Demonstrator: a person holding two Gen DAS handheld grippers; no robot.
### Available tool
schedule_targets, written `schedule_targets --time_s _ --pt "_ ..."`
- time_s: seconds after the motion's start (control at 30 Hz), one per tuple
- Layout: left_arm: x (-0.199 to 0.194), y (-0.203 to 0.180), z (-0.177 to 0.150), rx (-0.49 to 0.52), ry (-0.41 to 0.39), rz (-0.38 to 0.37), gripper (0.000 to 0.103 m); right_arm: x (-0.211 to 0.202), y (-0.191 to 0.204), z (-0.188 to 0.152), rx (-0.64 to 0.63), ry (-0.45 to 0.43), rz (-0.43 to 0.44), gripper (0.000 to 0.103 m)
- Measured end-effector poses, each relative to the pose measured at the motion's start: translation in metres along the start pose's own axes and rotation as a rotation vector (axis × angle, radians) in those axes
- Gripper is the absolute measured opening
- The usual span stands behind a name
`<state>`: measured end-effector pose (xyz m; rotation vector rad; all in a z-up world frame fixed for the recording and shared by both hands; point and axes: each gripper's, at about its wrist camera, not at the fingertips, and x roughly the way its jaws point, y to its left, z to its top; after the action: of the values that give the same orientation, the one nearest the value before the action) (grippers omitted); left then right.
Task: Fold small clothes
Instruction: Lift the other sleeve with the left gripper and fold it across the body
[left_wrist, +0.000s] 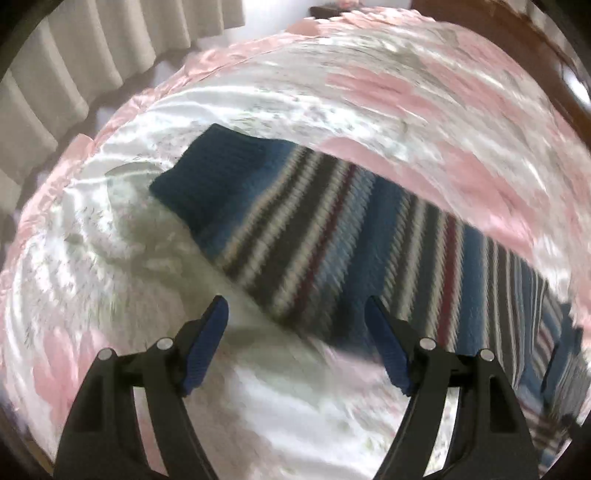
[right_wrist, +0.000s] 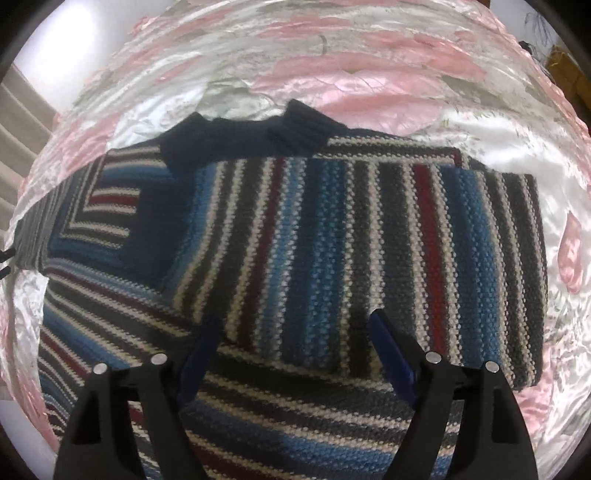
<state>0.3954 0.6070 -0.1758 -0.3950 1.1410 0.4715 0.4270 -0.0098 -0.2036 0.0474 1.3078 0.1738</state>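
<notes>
Striped sweater (right_wrist: 332, 240) spread flat on bed (left_wrist: 110, 229), sleeve crossed inward for folding. Left tongs (left_wrist: 295, 321) and right tongs (right_wrist: 291, 332) both released, empty, poised over knit.

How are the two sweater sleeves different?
The left sleeve lies stretched out over the bedspread; the right sleeve is folded across the sweater's body. The left gripper is beside its sleeve; the right gripper is over its own. Both are striped with navy cuffs.

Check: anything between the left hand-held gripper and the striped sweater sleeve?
Nothing visible. The open left hand-held gripper faces the blue, grey and white striped knit sweater sleeve across bare pink-and-white satin bedspread.
</notes>
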Motion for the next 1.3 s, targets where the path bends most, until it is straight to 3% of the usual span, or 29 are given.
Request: schedule_targets --time_s 0.13,0.33,0.37,0.43,0.5,0.57,0.77,0.9,1.13,1.3 --pt "0.019 0.016 0.028 -0.079 0.023 -0.115 0.076 0.004 -0.009 0.002 0.02 0.004 -0.003 0.082" --pt "0.042 0.028 0.04 -0.131 0.001 -0.198 0.075 0.01 -0.011 0.003 0.019 -0.006 -0.013 0.084" --pt "0.044 0.027 0.042 -0.136 -0.003 -0.2 0.069 0.012 -0.01 0.003 0.015 -0.008 -0.016 0.084" --pt "0.047 0.024 0.043 -0.136 -0.012 -0.176 0.049 0.015 -0.008 0.003 0.005 -0.009 -0.028 0.085" --pt "0.049 0.021 0.043 -0.137 -0.016 -0.123 0.022 0.016 -0.007 0.003 -0.002 -0.011 -0.031 0.087" --pt "0.048 0.021 0.042 -0.153 -0.036 -0.131 0.011 0.017 -0.005 0.002 -0.009 -0.018 -0.032 0.088" --pt "0.032 0.011 0.036 -0.165 -0.121 -0.117 0.008 0.013 -0.008 -0.002 -0.005 -0.028 -0.01 0.087" --pt "0.01 0.0 0.032 -0.161 -0.191 -0.154 0.007 0.003 -0.014 -0.007 0.008 -0.037 0.025 0.087" --pt "-0.037 -0.059 0.013 -0.051 -0.296 -0.249 0.007 -0.017 -0.026 -0.019 0.012 -0.065 0.046 0.087" --pt "-0.057 -0.113 -0.006 0.057 -0.325 -0.297 0.007 -0.032 -0.033 -0.029 0.003 -0.083 0.062 0.087"
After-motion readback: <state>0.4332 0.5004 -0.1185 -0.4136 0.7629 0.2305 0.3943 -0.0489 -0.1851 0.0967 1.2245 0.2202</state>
